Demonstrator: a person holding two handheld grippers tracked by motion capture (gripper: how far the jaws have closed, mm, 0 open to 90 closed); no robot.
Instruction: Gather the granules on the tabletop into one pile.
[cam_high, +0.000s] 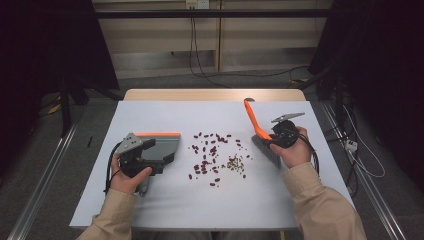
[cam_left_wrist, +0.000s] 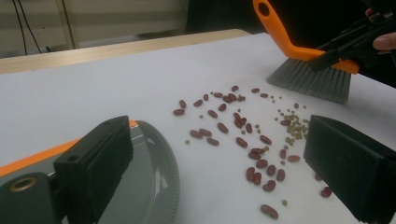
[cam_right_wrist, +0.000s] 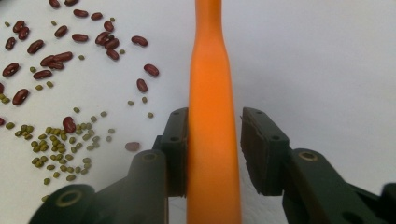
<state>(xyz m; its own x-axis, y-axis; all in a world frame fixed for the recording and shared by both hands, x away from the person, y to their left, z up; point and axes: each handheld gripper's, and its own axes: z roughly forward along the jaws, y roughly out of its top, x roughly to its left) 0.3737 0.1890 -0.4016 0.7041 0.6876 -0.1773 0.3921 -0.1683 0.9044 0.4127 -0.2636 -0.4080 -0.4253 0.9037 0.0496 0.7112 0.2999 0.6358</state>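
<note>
An orange-handled brush (cam_high: 252, 117) stands tilted, its grey bristles (cam_high: 265, 149) on the white sheet. My right gripper (cam_high: 271, 135) straddles the handle (cam_right_wrist: 210, 70). The left pad touches it and a thin gap shows at the right pad, so the gripper is open. A grey dustpan (cam_high: 165, 142) with an orange edge lies at the left, partly under my left gripper (cam_high: 162, 151). In the left gripper view that gripper (cam_left_wrist: 217, 133) is wide open, with only table between its jaws. Red beans (cam_high: 207, 150) and small green beans (cam_high: 236, 164) lie scattered between the two.
The white sheet (cam_high: 250, 200) covers a wooden table (cam_high: 215, 94). Cables run over the floor behind it and to its right. Metal rails flank the table on both sides.
</note>
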